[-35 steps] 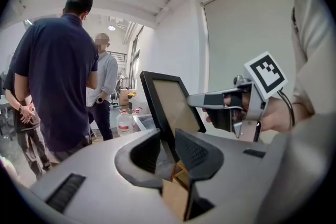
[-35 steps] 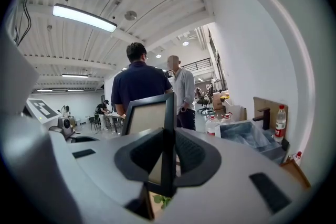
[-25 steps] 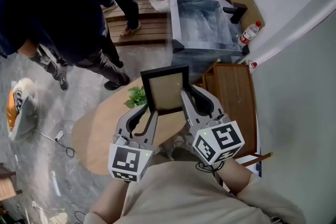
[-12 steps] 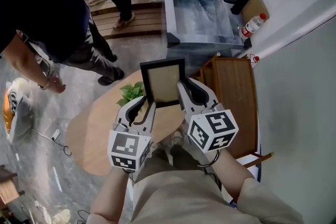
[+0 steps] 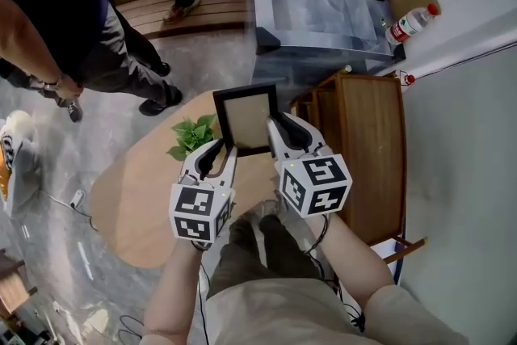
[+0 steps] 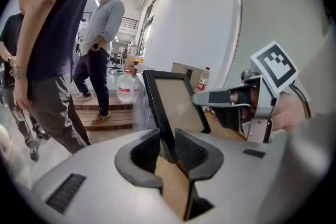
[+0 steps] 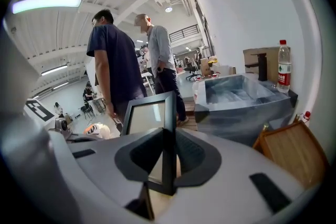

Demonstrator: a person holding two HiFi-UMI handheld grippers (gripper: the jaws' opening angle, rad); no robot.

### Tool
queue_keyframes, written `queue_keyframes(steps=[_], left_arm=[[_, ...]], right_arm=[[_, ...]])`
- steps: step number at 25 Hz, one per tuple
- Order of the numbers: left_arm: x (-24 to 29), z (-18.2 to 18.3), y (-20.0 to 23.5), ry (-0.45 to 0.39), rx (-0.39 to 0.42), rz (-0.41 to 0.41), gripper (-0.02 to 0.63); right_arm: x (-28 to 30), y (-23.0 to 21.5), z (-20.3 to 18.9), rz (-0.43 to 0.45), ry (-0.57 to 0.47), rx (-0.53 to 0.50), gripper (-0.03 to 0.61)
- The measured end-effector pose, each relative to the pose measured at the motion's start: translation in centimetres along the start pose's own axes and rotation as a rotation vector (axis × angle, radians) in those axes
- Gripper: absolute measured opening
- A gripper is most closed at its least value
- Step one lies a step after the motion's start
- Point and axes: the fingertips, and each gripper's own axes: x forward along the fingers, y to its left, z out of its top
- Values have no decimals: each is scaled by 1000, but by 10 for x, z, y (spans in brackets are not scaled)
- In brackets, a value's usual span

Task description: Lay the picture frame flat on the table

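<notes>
Closest in, the left gripper (image 5: pixel 218 153) and the right gripper (image 5: pixel 281 133) sit side by side in front of the person's body, each closed on the picture frame (image 5: pixel 245 119). The left gripper's own view shows its dark pads pinched on the frame's black left rail low down, and the right gripper's view shows its pads clamped on the right rail, so neither tool is empty and both carry the load about equally. The frame stands upright between them with its pale panel facing back toward the person, its long axis running up and away from the jaws. The table (image 5: pixel 133 198), a rounded wooden top, lies below and mostly to the left of the frame, which sits over the table's far right part. Whether the frame's bottom edge touches the wood is hidden by the grippers, though it looks lifted clear. Laying it flat would likely mean tipping the top edge over while lowering both sides together, keeping away from the small green plant (image 5: pixel 190 137) just beside the left rail. Beyond the table stand a wooden cabinet (image 5: pixel 363 149), a grey tub (image 5: pixel 315 4) and a bystander (image 5: pixel 73 4)
</notes>
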Motion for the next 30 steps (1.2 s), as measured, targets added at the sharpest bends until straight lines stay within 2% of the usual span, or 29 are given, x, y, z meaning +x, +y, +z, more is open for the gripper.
queue_keyframes(steps=[7, 14, 19, 30], left_arm=[[63, -61, 28, 74, -60, -1, 84], [126, -136, 45, 159, -146, -12, 84], [165, -189, 56, 221, -213, -8, 84], [224, -291, 76, 345, -288, 31, 84]], right_arm=[[62, -30, -65, 1, 104, 17, 55], [119, -68, -148, -21, 210, 54, 54], [155, -89, -203, -39, 277, 40, 54], [213, -114, -309, -41, 423, 12, 54]])
